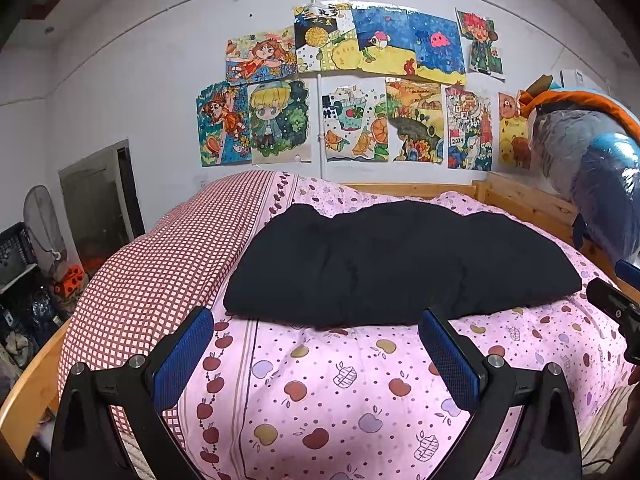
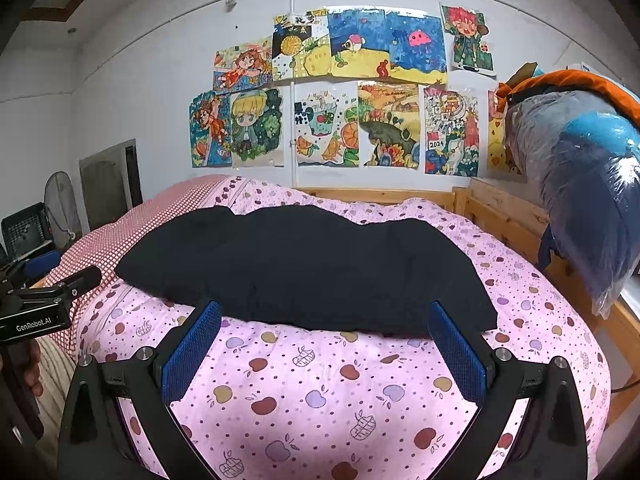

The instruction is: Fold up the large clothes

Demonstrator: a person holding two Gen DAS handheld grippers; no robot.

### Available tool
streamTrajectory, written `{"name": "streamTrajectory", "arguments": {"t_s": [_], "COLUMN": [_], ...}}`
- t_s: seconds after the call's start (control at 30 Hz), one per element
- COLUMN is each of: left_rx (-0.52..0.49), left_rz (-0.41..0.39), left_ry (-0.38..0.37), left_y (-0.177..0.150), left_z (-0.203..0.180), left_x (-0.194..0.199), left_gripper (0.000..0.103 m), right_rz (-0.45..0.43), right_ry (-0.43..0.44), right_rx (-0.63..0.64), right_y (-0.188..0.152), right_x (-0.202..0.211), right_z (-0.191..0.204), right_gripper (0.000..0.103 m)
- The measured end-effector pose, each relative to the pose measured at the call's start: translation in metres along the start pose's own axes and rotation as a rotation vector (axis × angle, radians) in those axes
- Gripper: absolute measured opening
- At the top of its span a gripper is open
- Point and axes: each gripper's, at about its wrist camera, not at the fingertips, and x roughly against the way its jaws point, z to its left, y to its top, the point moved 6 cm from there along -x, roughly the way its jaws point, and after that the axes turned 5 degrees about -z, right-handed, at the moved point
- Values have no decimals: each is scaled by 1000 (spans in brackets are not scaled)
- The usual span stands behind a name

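Left to right across the bed: a red-checked quilt lies at about 9 o'clock of the black garment, which rests as a long band across the pink apple-print duvet, already doubled over by the look of it. The left gripper hovers just short of the garment's near edge, jaws spread wide and empty; the right gripper stands likewise at the same edge, wide open, nothing between its blue pads. At 3 o'clock a plastic-wrapped bundle overhangs the wooden bed rail. Likely faults from here: the duvet is soft and domed, so a low pinch may catch duvet cloth with the garment; a bite on the top layer alone would peel the fold open (layers are indistinguishable in the black); uneven lifts by the two grippers would skew the fold.
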Motion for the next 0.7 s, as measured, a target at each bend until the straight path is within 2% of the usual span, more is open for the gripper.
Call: {"name": "streamTrajectory", "arguments": {"t_s": [0.7], "left_rx": [-8], "left_rz": [36], "left_ry": [-2], "left_y": [-8], "left_z": [-10], "left_x": [-9], "left_gripper": [103], "right_rz": [50], "right_ry": [10], "right_rx": [-15], "right_y": [-13], "right_x": [-14], "right_z": [-1], "right_gripper": [101]}}
